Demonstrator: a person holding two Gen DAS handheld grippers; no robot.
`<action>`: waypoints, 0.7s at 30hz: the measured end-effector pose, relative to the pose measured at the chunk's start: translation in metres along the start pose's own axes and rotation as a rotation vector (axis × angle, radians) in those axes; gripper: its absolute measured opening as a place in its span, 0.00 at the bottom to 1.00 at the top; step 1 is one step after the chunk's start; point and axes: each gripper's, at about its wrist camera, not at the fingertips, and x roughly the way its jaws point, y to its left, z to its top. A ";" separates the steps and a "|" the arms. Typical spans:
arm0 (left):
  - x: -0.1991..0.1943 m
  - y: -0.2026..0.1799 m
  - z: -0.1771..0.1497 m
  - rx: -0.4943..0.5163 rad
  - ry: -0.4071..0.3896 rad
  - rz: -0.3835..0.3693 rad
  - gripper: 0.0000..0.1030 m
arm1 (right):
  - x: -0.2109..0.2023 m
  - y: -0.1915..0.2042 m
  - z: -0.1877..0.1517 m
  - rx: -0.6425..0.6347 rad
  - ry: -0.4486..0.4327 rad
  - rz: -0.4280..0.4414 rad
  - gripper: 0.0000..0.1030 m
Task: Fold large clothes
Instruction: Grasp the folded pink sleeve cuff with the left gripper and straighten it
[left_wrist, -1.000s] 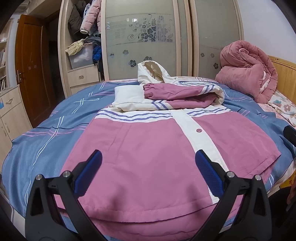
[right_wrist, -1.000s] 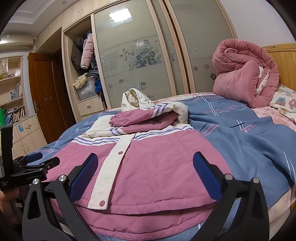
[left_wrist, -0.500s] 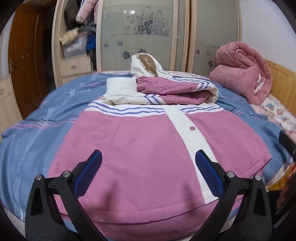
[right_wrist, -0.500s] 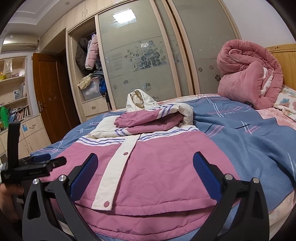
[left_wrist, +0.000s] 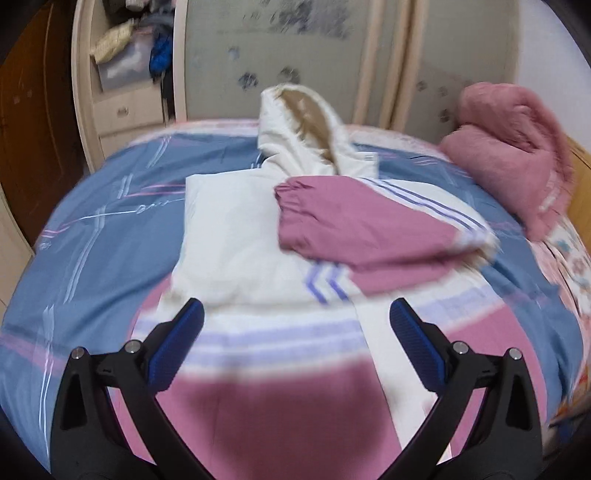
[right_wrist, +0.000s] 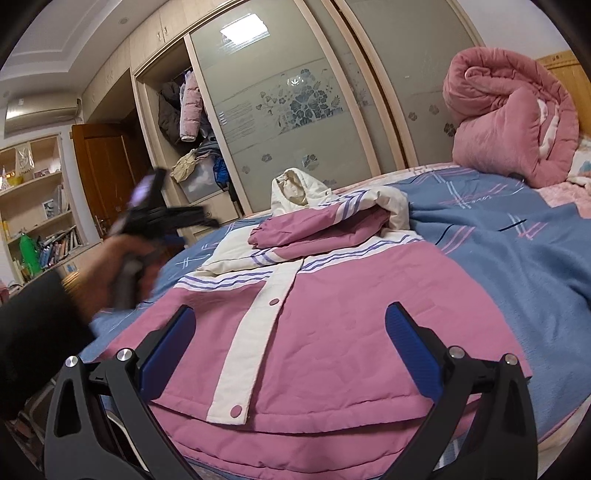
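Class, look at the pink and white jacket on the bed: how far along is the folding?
Done: one pink sleeve already lies folded across the chest of the jacket. In hand: nothing; the left tool and right tool are both open above the fabric. Left: the body is still spread flat and the hood sticks up unfolded.

jacket: matt quilted cloth | quilt: fleecy | fingers: ribbed plastic

Open blue bedspread at three o'clock of the jacket; rolled pink quilt blocking at two o'clock.
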 end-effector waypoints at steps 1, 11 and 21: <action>0.015 0.005 0.012 -0.028 0.023 -0.017 0.92 | 0.001 0.000 0.000 0.005 0.004 0.008 0.99; 0.154 0.024 0.062 -0.175 0.238 0.033 0.86 | -0.005 0.003 0.005 0.022 0.016 0.050 0.99; 0.112 0.017 0.067 -0.141 0.058 0.010 0.24 | 0.002 -0.006 0.004 0.036 0.042 0.019 0.99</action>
